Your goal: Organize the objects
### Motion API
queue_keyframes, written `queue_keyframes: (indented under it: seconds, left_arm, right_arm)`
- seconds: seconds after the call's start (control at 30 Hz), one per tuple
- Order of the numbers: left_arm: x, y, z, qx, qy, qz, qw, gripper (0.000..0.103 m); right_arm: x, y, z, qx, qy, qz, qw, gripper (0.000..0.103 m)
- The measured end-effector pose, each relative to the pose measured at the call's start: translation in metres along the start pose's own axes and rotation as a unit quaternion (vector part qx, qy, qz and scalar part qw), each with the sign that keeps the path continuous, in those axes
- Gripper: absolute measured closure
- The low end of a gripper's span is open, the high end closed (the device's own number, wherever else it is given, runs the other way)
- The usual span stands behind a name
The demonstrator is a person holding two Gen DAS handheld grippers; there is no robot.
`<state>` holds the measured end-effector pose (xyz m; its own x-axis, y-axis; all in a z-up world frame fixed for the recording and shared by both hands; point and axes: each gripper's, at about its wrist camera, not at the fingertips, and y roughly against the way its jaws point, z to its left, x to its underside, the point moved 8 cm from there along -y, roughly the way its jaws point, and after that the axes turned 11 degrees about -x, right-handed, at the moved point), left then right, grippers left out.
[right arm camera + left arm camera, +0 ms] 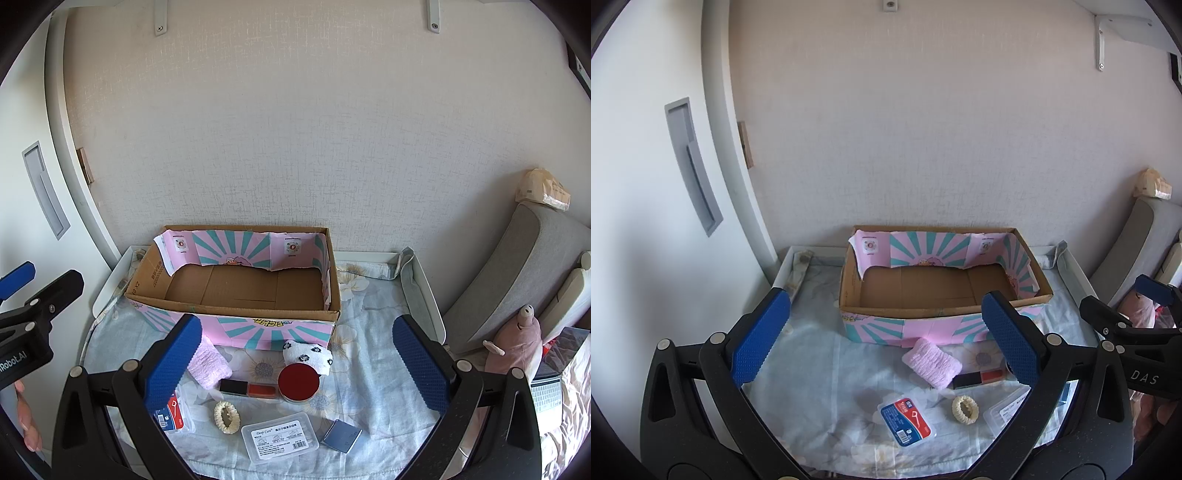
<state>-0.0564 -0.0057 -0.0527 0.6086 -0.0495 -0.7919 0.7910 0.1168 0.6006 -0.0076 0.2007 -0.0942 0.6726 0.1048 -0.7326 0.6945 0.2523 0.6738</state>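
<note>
— Grippers first: how are they set?

— Left gripper (886,343) spread wide with nothing between its pads, hovering over the near half of the tray (421,291). Right gripper (297,360) the same, wide and holding nothing. Each one shows at the side of the other's view.

— And the box?

— Box (236,284) sits at the tray's far edge against the wall, nearer the far left corner, open on top. I see only bare cardboard on its floor.

— What lies on the cloth?

— Everything is in front of the box. Pink towel (932,363) just beside the box's front wall, left of centre. Sock (308,356), white with dark flowers, also by the front wall, toward its right end. Red tin (298,382) touches the sock on its near side. Black-and-red bar (248,388) lies between towel and tin. Nearer me, a cream scrunchie (227,417). Floss pack (908,421) with the blue and red label near the tray's front left. Clear case (280,437) at the front edge, and a blue-grey square (341,435) just right of it
</note>
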Motion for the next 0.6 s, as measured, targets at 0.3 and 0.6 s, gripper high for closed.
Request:
queue_keyframes:
  seconds: [0.3, 0.6]
  left_arm:
    - [-0.0021, -0.0025, -0.0034, -0.004, -0.006, 0.001, 1.0, 0.0]
    - [-0.0014, -0.0017, -0.0063, -0.01, -0.01, 0.004, 0.9999, 0.0]
  right_arm:
    - [0.0015, 0.0002, -0.0039, 0.005, 0.001, 0.002, 1.0, 0.0]
    - [0.0007, 0.0013, -0.002, -0.003, 0.011, 0.002, 1.0, 0.0]
